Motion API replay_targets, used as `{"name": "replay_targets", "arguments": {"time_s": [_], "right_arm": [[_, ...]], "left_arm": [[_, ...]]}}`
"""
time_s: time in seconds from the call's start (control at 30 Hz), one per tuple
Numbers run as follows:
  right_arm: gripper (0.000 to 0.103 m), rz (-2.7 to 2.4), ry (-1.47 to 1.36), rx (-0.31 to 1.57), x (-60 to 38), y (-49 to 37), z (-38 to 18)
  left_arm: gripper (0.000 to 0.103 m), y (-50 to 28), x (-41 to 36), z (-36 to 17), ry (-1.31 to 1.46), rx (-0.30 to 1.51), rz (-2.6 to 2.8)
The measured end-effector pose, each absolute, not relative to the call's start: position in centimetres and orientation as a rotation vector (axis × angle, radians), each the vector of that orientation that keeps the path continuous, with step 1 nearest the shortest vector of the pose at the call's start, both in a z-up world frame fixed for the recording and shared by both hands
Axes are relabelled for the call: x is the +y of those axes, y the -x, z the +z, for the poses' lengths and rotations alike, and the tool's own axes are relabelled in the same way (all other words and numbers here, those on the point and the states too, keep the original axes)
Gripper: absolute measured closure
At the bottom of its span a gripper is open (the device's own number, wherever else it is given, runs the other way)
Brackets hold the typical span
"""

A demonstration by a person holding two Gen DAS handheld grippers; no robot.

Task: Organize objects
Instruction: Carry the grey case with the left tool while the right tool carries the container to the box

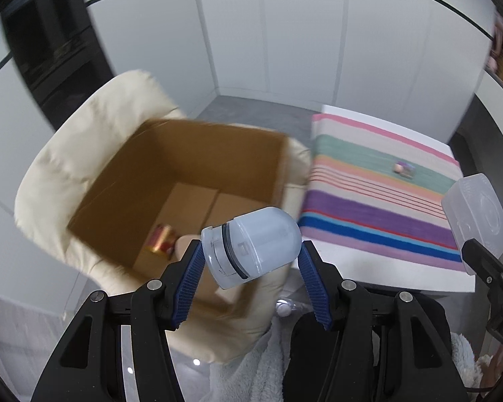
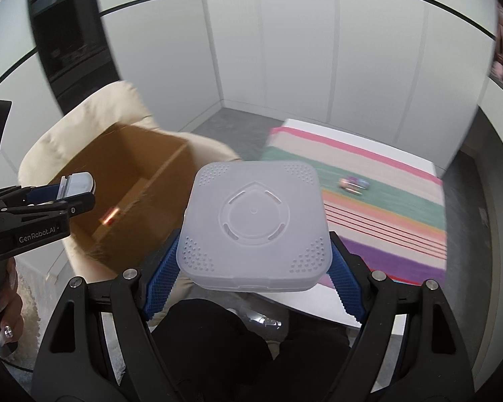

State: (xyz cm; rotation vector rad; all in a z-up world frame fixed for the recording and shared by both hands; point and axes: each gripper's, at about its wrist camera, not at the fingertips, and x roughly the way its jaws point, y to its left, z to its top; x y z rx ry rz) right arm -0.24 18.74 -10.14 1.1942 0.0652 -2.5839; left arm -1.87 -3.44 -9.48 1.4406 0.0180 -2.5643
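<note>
My left gripper (image 1: pixel 251 248) is shut on a frosted white domed container (image 1: pixel 255 244), which hangs tilted over the near rim of an open cardboard box (image 1: pixel 184 154). A red and gold can (image 1: pixel 161 239) lies on the box floor. My right gripper (image 2: pixel 254 234) is shut on a flat, square, frosted plastic case (image 2: pixel 255 224), held above the gap between box and table. In the left wrist view that case (image 1: pixel 476 211) shows at the right edge. The right wrist view shows the left gripper (image 2: pixel 67 194) at the left, over the box (image 2: pixel 127 167).
The box sits on a cream cushioned chair (image 1: pixel 67 167). To the right, a white table carries a striped cloth (image 1: pixel 369 201) with a small colourful object (image 1: pixel 404 168) on it. White cabinet doors stand behind, a dark tall unit at the left. A hand (image 2: pixel 6 301) grips the left tool.
</note>
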Motion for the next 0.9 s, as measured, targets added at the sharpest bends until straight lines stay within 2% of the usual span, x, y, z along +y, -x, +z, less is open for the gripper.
{"name": "replay_targets", "arguments": {"time_s": [0.43, 0.9], "right_arm": [[0.020, -2.346, -1.132, 0.208, 6.5, -0.9, -10.7], [0.020, -2.248, -1.104, 0.281, 0.7, 0.2, -11.5]], "left_arm": [[0.044, -3.5, -13.6, -9.9, -1.395, 0.183, -2.393], [0.044, -2.8, -16.6, -11.0, -1.418, 0.267, -2.336]]}}
